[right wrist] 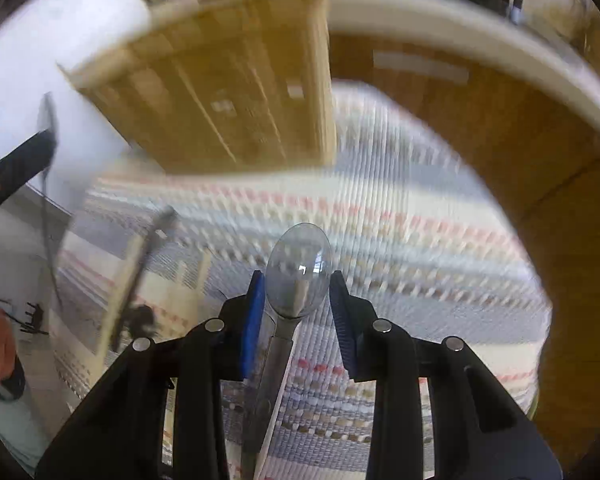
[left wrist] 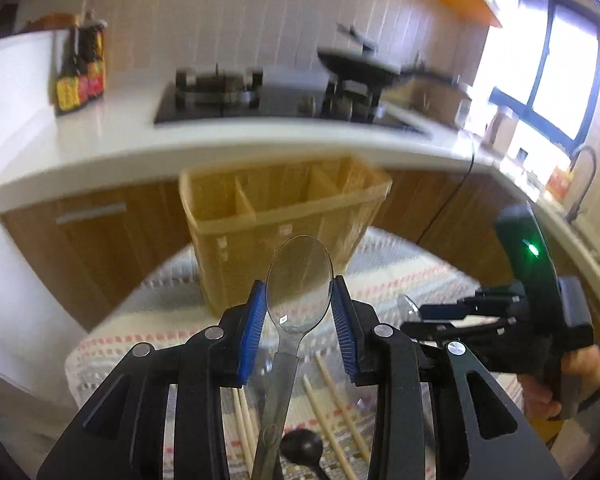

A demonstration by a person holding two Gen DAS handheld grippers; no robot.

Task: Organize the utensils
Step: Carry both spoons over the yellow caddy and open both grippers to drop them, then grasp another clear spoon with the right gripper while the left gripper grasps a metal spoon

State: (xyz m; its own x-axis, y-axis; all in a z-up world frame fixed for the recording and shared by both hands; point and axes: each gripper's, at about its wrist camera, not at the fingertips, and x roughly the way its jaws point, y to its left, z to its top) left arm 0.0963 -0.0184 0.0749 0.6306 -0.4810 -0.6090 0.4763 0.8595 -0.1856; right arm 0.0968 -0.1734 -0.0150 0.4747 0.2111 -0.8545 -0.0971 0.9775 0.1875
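In the left wrist view my left gripper (left wrist: 300, 286) is shut on the bowl of a clear plastic spoon (left wrist: 300, 260), held in the air in front of a bamboo utensil holder (left wrist: 236, 248) with several compartments. My right gripper (right wrist: 298, 282) is shut on a second clear spoon (right wrist: 300, 248) above the striped cloth (right wrist: 420, 216). The same holder (right wrist: 220, 92) stands ahead and to the left of it. From the left wrist view the right gripper (left wrist: 414, 318) sits low on the right with a hand (left wrist: 560, 380) behind it.
Wooden chopsticks (left wrist: 332, 400) and a black spoon (left wrist: 300, 444) lie on the striped cloth (left wrist: 400, 272) under my left gripper. Behind the holder run a white counter (left wrist: 100, 136), a gas hob (left wrist: 220, 92) with a wok (left wrist: 352, 64), sauce bottles (left wrist: 80, 80) and wooden cabinet doors (right wrist: 480, 120).
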